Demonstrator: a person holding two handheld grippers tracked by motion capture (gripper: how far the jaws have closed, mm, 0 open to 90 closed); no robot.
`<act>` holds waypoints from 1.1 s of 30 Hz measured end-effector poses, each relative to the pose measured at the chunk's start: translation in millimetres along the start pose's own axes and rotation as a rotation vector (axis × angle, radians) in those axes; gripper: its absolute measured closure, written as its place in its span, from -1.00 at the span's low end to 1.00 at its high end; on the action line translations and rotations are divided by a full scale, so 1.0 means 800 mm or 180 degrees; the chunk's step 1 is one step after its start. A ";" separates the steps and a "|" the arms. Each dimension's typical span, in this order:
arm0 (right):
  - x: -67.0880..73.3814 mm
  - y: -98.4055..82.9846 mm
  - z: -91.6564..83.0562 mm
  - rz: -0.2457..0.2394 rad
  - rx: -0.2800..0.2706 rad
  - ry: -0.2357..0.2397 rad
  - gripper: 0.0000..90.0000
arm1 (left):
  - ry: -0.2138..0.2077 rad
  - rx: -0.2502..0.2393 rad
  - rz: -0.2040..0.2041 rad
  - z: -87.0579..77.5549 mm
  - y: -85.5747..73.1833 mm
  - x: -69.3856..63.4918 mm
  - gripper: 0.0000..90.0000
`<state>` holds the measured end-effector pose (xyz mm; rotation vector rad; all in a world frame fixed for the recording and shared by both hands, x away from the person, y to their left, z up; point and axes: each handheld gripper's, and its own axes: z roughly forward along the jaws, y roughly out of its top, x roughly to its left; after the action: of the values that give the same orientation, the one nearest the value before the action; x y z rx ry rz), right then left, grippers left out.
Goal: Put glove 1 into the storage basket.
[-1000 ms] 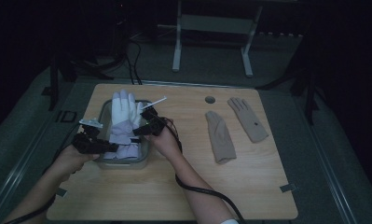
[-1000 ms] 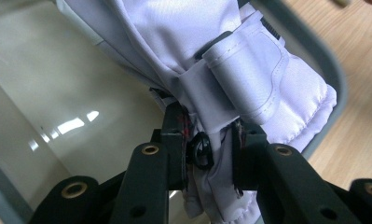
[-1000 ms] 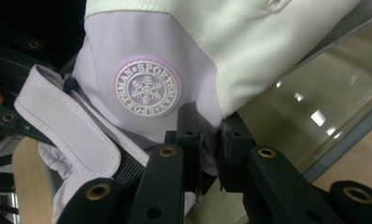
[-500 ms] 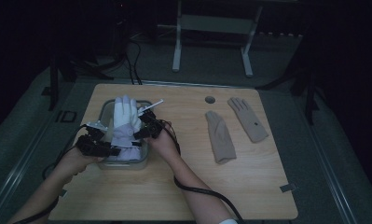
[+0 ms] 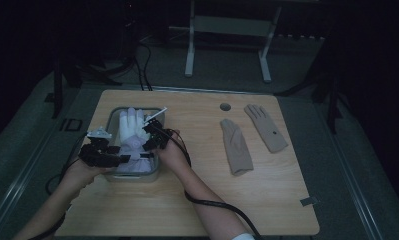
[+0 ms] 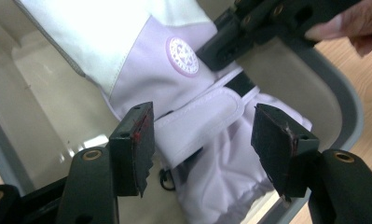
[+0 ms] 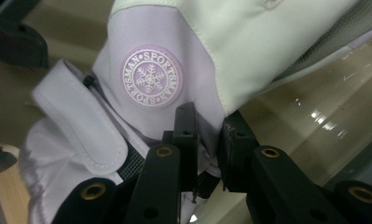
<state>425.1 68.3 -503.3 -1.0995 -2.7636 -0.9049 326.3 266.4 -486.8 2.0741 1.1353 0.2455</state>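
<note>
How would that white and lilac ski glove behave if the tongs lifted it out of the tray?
Probably floppy: the ski glove's cuff already lies bunched and creased. Likely light, being padded fabric. The right tongs pinch just a fold, so it would probably dangle rather than slip.

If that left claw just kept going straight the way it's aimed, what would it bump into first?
Most likely the lilac wrist strap of the ski glove. It lies between the open jaws of the left gripper, which have just been opening. Beyond it sits the other gripper, though depth is hard to judge.
</note>
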 end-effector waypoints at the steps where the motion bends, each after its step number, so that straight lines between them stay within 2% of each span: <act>1: 0.001 0.001 0.000 -0.0023 0.0011 -0.0007 0.69 | -0.0013 -0.0008 0.0010 0.000 0.001 0.000 -0.11; 3: 0.000 0.001 -0.003 -0.0034 0.0023 0.0008 0.62 | -0.0023 -0.0022 0.0020 0.002 0.001 -0.001 -0.10; 4: 0.000 0.001 -0.007 -0.0067 -0.0004 0.0070 0.47 | -0.0039 -0.0024 0.0013 0.002 0.002 -0.002 -0.10; 6: 0.000 0.001 -0.009 -0.0084 -0.0007 0.0077 0.41 | -0.0038 -0.0045 0.0021 0.002 0.002 -0.003 -0.10; 7: 0.001 0.002 -0.012 -0.0110 -0.0021 0.0094 0.32 | -0.0056 -0.0059 0.0007 0.002 0.002 -0.004 -0.10; 9: 0.002 0.002 -0.020 -0.0187 -0.0071 0.0032 0.11 | -0.0065 -0.0067 -0.0001 0.002 0.003 -0.005 -0.10; 11: 0.001 0.002 -0.029 -0.0203 -0.0125 0.0048 -0.08 | -0.0071 -0.0088 -0.0014 0.003 0.004 -0.007 -0.09; 12: 0.000 0.002 -0.034 -0.0201 -0.0165 0.0059 -0.14 | -0.0076 -0.0104 -0.0003 0.003 0.004 -0.008 -0.09; 13: -0.004 0.001 -0.048 -0.0232 -0.0282 0.0068 -0.31 | -0.0063 -0.0117 -0.0011 0.003 0.005 -0.010 -0.08; 15: -0.005 0.000 -0.052 -0.0245 -0.0308 0.0066 -0.34 | -0.0095 -0.0166 -0.0016 0.003 0.006 -0.013 -0.08; 16: -0.009 -0.002 -0.063 -0.0287 -0.0372 0.0080 -0.39 | -0.0106 -0.0188 -0.0027 0.003 0.008 -0.015 -0.08; 21: -0.017 -0.008 -0.081 -0.0286 -0.0459 0.0126 -0.55 | -0.0114 -0.0203 0.0050 0.006 0.015 -0.026 -0.07; 30: -0.031 -0.029 -0.111 -0.0338 -0.0598 0.0100 -0.61 | -0.0189 -0.0311 0.0101 0.009 0.025 -0.047 -0.05; 33: -0.039 -0.044 -0.126 -0.0333 -0.0658 0.0068 -0.62 | -0.0255 -0.0374 0.0116 0.012 0.028 -0.059 -0.02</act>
<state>408.3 -25.0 -445.3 -0.9690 -2.7829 -1.2308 317.6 216.9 -469.6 1.9847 1.0119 0.2387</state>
